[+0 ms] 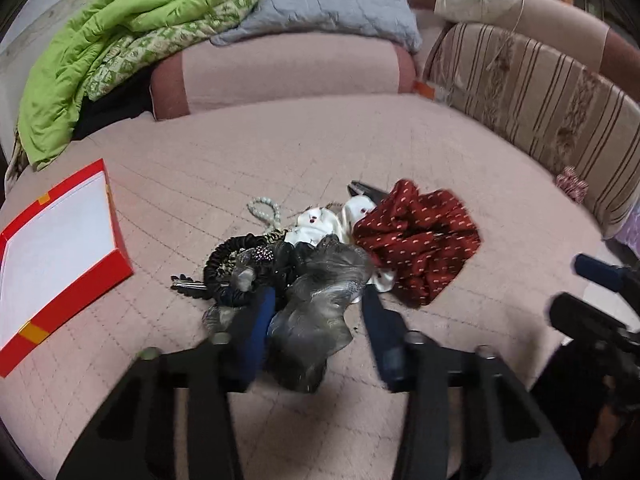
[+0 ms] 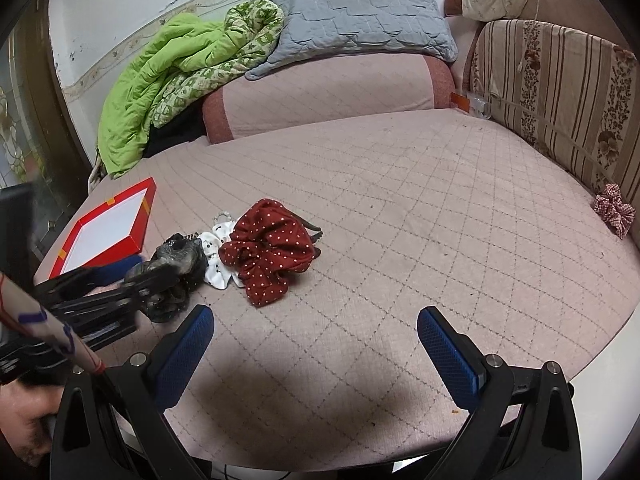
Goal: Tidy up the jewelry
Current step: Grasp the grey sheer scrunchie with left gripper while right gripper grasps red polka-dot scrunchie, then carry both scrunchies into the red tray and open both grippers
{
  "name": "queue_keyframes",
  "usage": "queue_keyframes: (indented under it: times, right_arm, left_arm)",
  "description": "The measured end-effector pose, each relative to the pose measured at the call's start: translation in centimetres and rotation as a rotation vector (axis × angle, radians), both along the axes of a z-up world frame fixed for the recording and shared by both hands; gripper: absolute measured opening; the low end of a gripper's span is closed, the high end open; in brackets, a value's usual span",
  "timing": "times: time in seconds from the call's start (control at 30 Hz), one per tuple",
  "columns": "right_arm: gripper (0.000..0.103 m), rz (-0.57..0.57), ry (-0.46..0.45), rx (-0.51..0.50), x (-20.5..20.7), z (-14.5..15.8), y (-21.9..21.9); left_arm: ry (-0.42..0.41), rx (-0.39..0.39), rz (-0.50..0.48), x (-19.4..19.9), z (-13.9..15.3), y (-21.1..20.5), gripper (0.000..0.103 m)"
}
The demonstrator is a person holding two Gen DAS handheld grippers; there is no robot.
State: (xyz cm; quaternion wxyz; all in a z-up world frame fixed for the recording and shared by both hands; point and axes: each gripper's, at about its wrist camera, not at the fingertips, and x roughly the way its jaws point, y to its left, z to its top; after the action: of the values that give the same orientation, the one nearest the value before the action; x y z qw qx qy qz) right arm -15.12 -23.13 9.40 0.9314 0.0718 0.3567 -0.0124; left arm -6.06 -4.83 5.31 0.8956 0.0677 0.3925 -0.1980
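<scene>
On a pink quilted bed [image 2: 400,208] lies a small heap of hair ties and jewelry, and the left gripper [image 1: 318,300] sits low over its near edge with its blue fingers [image 1: 256,320] spread either side of a grey sheer scrunchie [image 1: 320,304] — the jaws are parted, and from the blurred left wrist view I cannot tell whether either pad actually touches the fabric. Just behind the grey one, a black scrunchie [image 1: 228,256] lies to the left with a dark clip [image 1: 186,286] poking out beside it, a white scrunchie [image 1: 316,228] with small dark spots sits in the middle, and a string of pale beads [image 1: 264,210] curls at the far side of the heap. A dark red dotted scrunchie [image 2: 268,252] rests at the right end of the pile, touching the white one. The red box [image 1: 64,248] with a white inside lies open to the left of the heap, near it but apart. The right gripper [image 2: 316,328] hangs above bare quilt to the right of the pile, its jaws wide apart and holding nothing. Well apart from the heap, a red checked scrunchie [image 2: 614,210] lies against a striped cushion [image 2: 560,92] at the right edge of the bed — while a green blanket [image 2: 168,92] and a grey pillow [image 2: 360,20] are piled at the head.
</scene>
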Motion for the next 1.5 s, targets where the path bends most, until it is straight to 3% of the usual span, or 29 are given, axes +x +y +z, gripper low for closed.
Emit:
queue_keyframes:
  times: [0.03, 0.1, 0.17, 0.4, 0.6, 0.77, 0.83, 0.87, 0.9, 0.93, 0.97, 1.0, 1.13, 1.27, 1.37, 1.5]
  right_arm:
    - [0.103, 0.0, -0.002, 0.002, 0.0, 0.0, -0.1]
    - [0.103, -0.002, -0.003, 0.004, -0.1, -0.1, -0.2]
    - [0.103, -0.004, -0.002, 0.005, -0.1, -0.1, -0.4]
    - [0.103, -0.005, -0.001, 0.032, 0.3, -0.1, -0.4]
    - [0.103, 0.039, 0.0, 0.051, 3.2, 0.0, 0.6]
    - [0.103, 0.023, 0.067, 0.143, 7.1, -1.5, 1.4]
    - [0.097, 0.0, 0.105, 0.185, 8.5, -2.4, 1.4]
    - [0.085, -0.007, 0.115, 0.205, 9.0, -2.9, 1.3]
    - [0.062, -0.014, 0.135, 0.232, 9.6, -3.5, 1.2]
    - [0.049, -0.009, 0.152, 0.247, 9.9, -3.9, 1.2]
    - [0.03, -0.007, 0.158, 0.252, 10.0, -4.0, 1.4]
    - [0.024, -0.009, 0.152, 0.246, 9.9, -3.9, 1.6]
    - [0.019, 0.017, 0.049, 0.215, 8.5, -2.2, 2.0]
    - [0.019, 0.027, 0.001, 0.198, 7.5, -1.3, 1.9]
    - [0.018, 0.033, -0.017, 0.227, 7.0, -0.9, 1.3]
    - [0.017, 0.056, -0.111, 0.207, 5.8, 0.9, 1.3]
  left_arm:
    - [0.002, 0.012, -0.002, 0.3, -0.3, -0.2, 0.037]
    - [0.013, 0.033, -0.006, 0.8, -0.8, -0.5, 0.02]
    - [0.017, -0.001, 0.0, 1.1, -0.6, 0.0, 0.017]
    - [-0.066, -0.213, -0.009, 0.8, 3.5, 3.2, 0.017]
    - [-0.125, -0.25, 0.003, 0.8, 5.6, 4.7, 0.017]
    - [-0.132, -0.291, 0.006, 0.7, 6.1, 5.9, 0.017]
    - [-0.125, -0.308, 0.007, 0.7, 6.2, 6.4, 0.017]
    - [-0.119, -0.327, 0.002, 0.8, 6.1, 6.7, 0.017]
    - [-0.113, -0.347, -0.002, 0.8, 6.2, 6.9, 0.017]
    - [-0.113, -0.361, -0.004, 0.8, 6.2, 7.1, 0.017]
    - [-0.115, -0.378, -0.012, 0.8, 6.3, 7.3, 0.017]
    - [-0.114, -0.413, -0.029, 0.6, 6.5, 7.5, 0.017]
    - [-0.049, -0.516, -0.103, 1.0, 6.3, 7.2, 0.019]
    - [0.01, -0.489, -0.048, 1.8, 4.8, 7.2, 0.019]
    - [0.0, -0.512, -0.031, 1.7, 5.1, 7.7, 0.019]
    - [-0.027, -0.505, 0.002, 1.1, 5.3, 8.7, 0.019]
